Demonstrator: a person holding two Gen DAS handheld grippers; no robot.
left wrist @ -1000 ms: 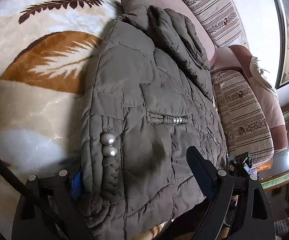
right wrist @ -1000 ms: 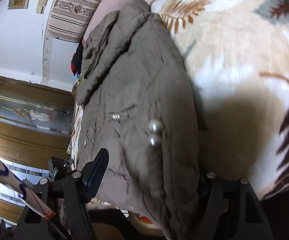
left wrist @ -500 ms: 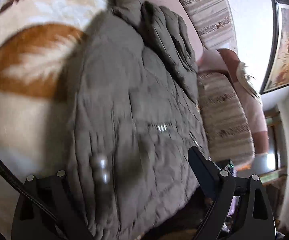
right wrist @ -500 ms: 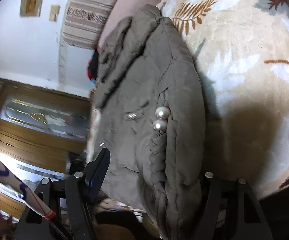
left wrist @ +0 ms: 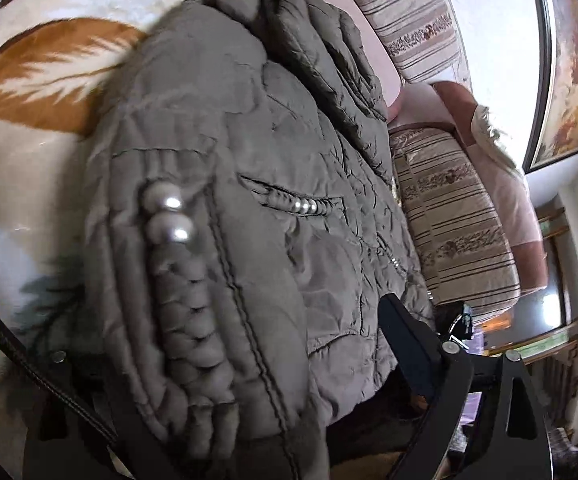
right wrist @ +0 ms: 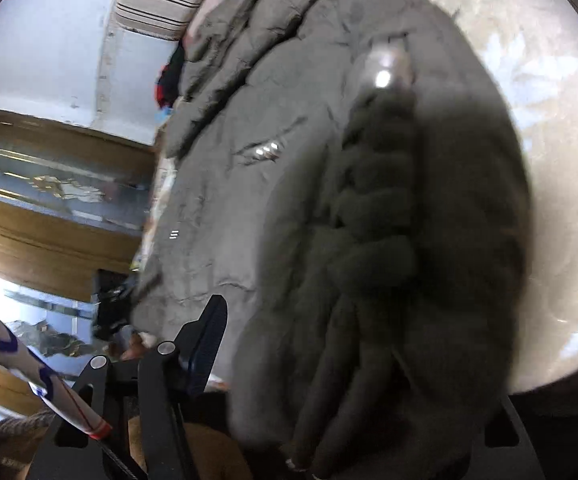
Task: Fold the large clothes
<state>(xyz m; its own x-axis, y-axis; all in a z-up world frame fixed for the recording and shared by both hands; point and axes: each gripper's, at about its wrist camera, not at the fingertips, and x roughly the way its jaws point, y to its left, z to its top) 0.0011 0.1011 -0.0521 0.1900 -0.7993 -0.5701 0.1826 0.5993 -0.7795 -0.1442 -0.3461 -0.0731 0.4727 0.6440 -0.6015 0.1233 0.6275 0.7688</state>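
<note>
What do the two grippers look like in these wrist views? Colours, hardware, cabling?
Both are matt black. The left gripper has angular black fingers on triangular open-frame brackets with silver screw heads, and a black braided cable crosses its lower left corner. The right gripper shows the same build: a flat, tapering black finger and silver screws. No markings are legible on either.

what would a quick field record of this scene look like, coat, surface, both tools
coat: grey-green padded jacket, folded, bulky
trim: two pearl beads above a braided strip
surface: cream blanket with brown leaf print
backdrop: striped cushions
left tool: jaws have just been opening, jacket hem between them
right tool: jaws have just been closing, jacket hem between them, grip unclear
</note>
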